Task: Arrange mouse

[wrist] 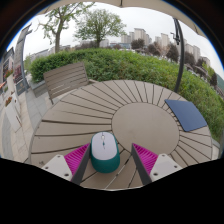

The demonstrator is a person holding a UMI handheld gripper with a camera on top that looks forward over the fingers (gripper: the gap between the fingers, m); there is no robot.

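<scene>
The gripper (105, 160) stands wide open. The mouse (104, 151), white on top with a teal body, rests on the round slatted table (95, 110) between the pink pads (77, 157), a gap at either side. Its near end is cut off from view. A dark mouse pad (187, 114) lies at the table's right edge, well apart. Bare slats stretch ahead; a bench (66, 77) stands beyond.

Mouse (104, 151) on table (95, 108) between gripper (106, 160) fingers; pad (187, 114) right.
</scene>
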